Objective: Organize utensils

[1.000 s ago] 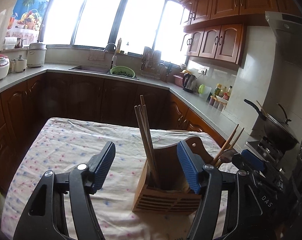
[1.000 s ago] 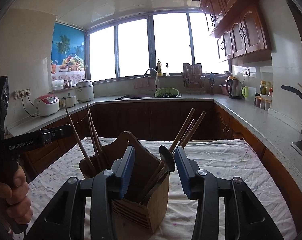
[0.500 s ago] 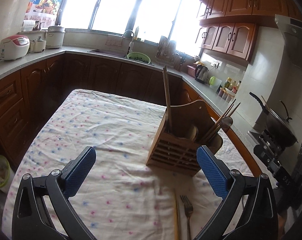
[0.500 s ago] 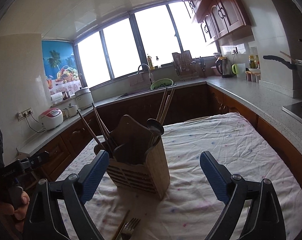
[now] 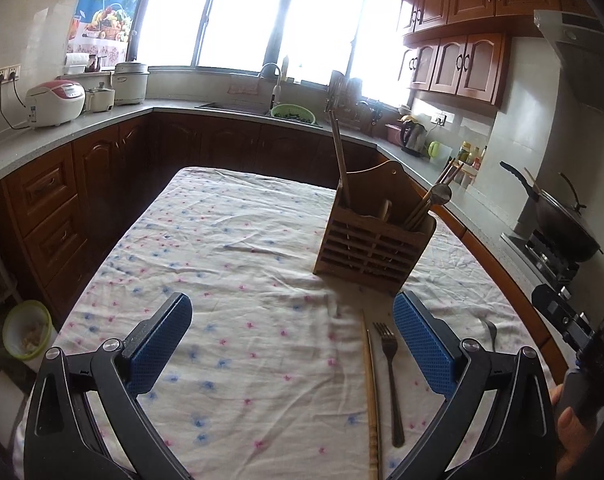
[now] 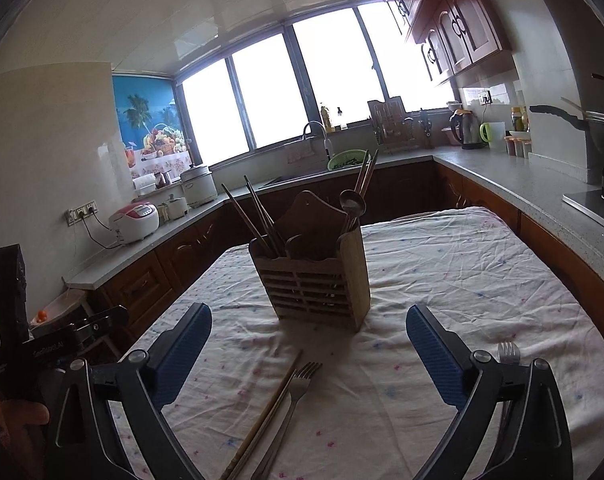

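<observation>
Centrally on the cloth-covered table [image 5: 206,248] stands the wooden utensil holder [image 5: 372,250], upright, with slatted front and a raised back panel. Chopsticks [image 5: 339,160] stand in its left compartment in the left wrist view; further chopsticks and a metal spoon [image 5: 441,194] lean in its right compartment. The middle compartment's contents cannot be made out.

On the cloth on the near side of the holder, apart from it, lie a pair of chopsticks [image 5: 372,392] and a fork [image 5: 390,372] side by side, tines toward the holder. A second fork [image 6: 509,354] lies further right, partly hidden behind the right gripper's finger.

Left gripper [image 5: 292,346]: released, jaws spread wide, nothing between the pads but bare cloth and the ends of the loose chopsticks and fork below. Right gripper [image 6: 308,354]: jaws opening, nothing grasped; the loose chopsticks and fork lie on the cloth between the fingers, untouched.

A hand [image 5: 568,424] holding the right gripper's handle shows at the lower right edge of the left wrist view.
</observation>
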